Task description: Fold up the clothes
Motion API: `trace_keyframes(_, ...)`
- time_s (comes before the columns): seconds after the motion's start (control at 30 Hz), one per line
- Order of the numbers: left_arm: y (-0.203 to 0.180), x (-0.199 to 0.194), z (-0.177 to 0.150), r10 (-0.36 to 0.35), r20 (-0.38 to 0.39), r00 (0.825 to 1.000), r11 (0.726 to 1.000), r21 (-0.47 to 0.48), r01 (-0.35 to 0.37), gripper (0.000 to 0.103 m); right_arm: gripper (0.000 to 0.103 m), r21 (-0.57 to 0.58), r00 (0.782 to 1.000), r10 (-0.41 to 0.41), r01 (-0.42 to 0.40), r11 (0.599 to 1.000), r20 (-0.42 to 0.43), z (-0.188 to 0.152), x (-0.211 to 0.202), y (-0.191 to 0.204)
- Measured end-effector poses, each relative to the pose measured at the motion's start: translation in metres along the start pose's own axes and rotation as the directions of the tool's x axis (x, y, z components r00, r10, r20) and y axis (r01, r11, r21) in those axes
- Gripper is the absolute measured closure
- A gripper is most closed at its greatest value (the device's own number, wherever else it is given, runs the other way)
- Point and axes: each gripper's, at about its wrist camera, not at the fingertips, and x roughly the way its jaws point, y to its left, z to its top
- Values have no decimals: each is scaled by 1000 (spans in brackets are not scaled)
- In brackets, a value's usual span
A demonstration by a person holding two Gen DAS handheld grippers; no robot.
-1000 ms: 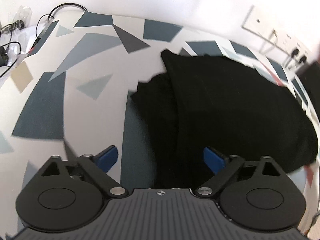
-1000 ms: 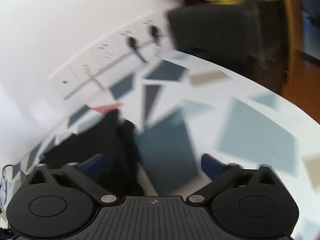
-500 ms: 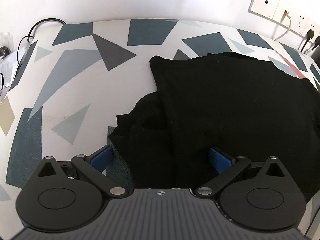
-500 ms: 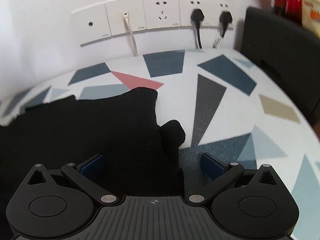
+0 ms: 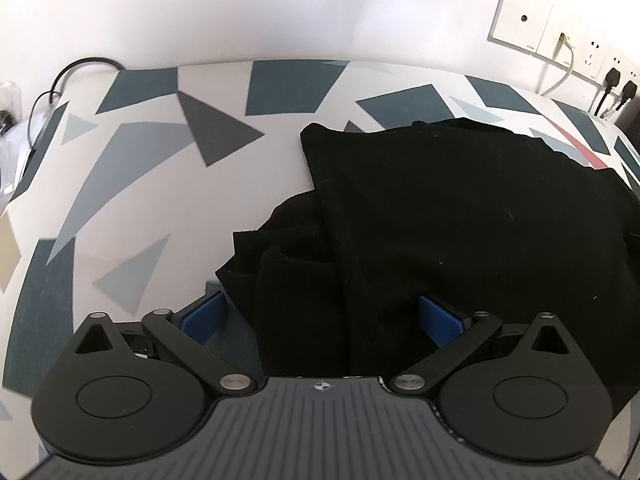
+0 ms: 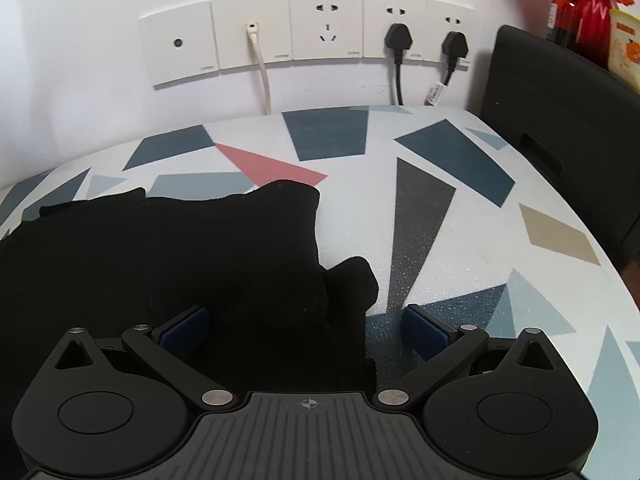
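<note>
A black garment (image 5: 460,216) lies spread on a table with a white cloth printed with blue and grey triangles (image 5: 132,184). Its bunched left sleeve (image 5: 288,264) lies between the wide-apart blue pads of my left gripper (image 5: 322,314), which is open and low over the near edge. In the right wrist view the same black garment (image 6: 160,248) fills the left half, and a small sleeve end (image 6: 352,280) pokes out to the right. My right gripper (image 6: 306,330) is open, straddling the garment's right edge.
A row of wall sockets (image 6: 308,32) with two black plugs and a white cable runs behind the table. A black box (image 6: 560,120) stands at the right edge with red bottles behind it. Cables (image 5: 60,84) lie at the far left.
Both grippers swung in from blurred sideways views and settled low over the garment's near corners. The left sleeve and right edge now sit between the open pads.
</note>
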Motion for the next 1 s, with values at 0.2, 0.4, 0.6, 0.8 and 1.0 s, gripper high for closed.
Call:
trace_keyframes(0.2,-8,2,14,-47,-13,999,999,20,48,23,3,-107,988,147,-151,983,-44,2,-2,32)
trace_keyframes(0.4,-24,-6,17,-90,-39,995,996,2,90,78,72,-130,933,350,-359,924,-87,3,-10,61)
trace_keyframes(0.6,1,-35,4,-35,-3,999,989,-142,34,79,79,-73,851,501,-516,853,-158,5,-13,85)
trace_keyframes(0.8,67,-91,-31,78,17,997,960,-270,-71,79,79,-11,748,651,-657,753,-131,12,-38,111)
trace_keyframes(1.0,130,-178,-96,194,77,978,904,-401,-148,79,80,-94,614,772,-789,607,-162,6,-87,183)
